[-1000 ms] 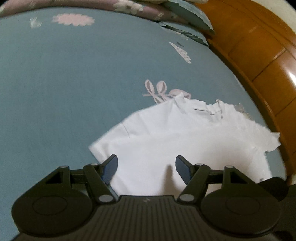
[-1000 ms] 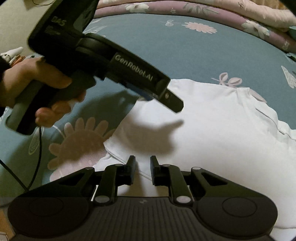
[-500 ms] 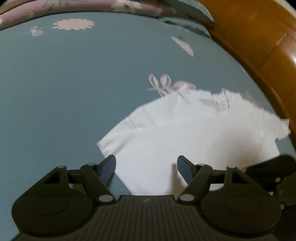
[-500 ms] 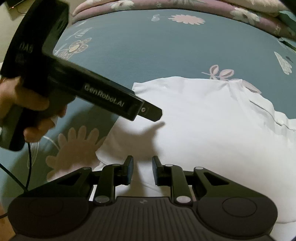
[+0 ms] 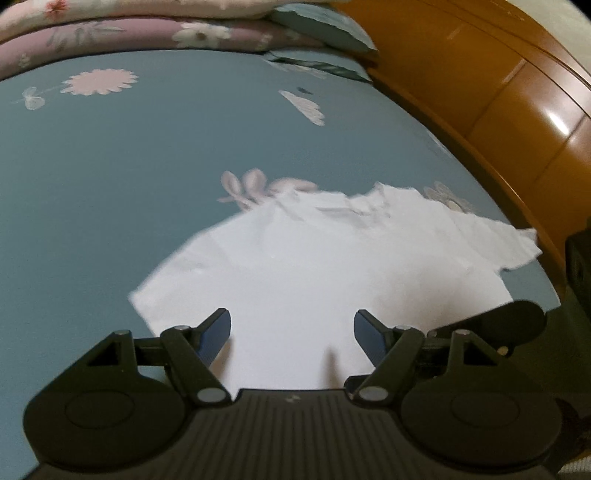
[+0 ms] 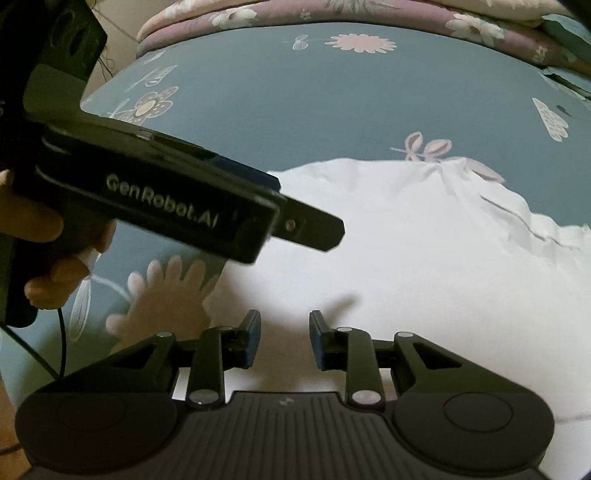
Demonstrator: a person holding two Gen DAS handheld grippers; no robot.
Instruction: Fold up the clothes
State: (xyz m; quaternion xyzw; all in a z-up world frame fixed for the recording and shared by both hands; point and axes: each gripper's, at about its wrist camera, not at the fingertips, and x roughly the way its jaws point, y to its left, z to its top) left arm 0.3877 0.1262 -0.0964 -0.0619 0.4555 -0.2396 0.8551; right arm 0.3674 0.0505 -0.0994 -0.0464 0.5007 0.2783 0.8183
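A white T-shirt [image 5: 314,266] lies spread flat on the blue-green flowered bedsheet [image 5: 110,177], collar at the far end. My left gripper [image 5: 291,317] is open wide and hovers over the shirt's near part with nothing between its fingers. In the right wrist view the same shirt [image 6: 406,258] fills the middle and right. My right gripper [image 6: 284,315] stands open with a narrow gap above the shirt's near left edge, holding nothing. A hand [image 6: 40,229] holds the left gripper's black housing [image 6: 166,199] across the left of that view, above the shirt.
A wooden bed frame [image 5: 498,110] curves along the right side, close to the shirt's right sleeve. Folded flowered quilts [image 5: 147,33] are stacked at the far end of the bed. A black cable [image 6: 62,343] hangs down at the lower left.
The right gripper's jaws have widened slightly. The left gripper has moved rightward over the shirt while staying open. The shirt has not moved.
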